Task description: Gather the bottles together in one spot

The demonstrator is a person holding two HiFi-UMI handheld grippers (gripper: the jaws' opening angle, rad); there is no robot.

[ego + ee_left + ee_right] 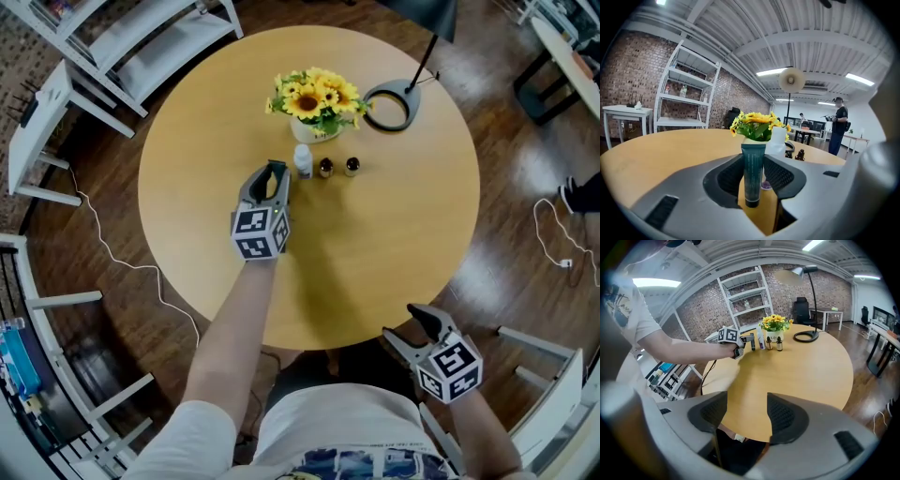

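On the head view I have a round table (394, 244) with a smooth, pale wood top. Near its far side stands a bunch of sunflowers (317, 98) in a white pot (314, 131), with the black ring-shaped lamp base (387, 105) beside it. In front of the pot three things stand in a short row: a white bottle (303, 161), a small brown bottle (325, 168) and a second brown bottle (352, 166), close but apart. My left gripper (272, 169) reaches in just left of the white bottle. My right gripper (398, 321) hangs at the near table edge, well away from the row.

On the left gripper view the ribbed dark pads pinch a slim, dark green tube (753, 171) held upright, cap downward, over the wood. The white bottle shows just behind it, a little to the right, in front of the flowers.

On the right gripper view the jaws stand spread with only bare tabletop and its edge between them. Far across the table I see the row of bottles, the tube and the left gripper next to them.
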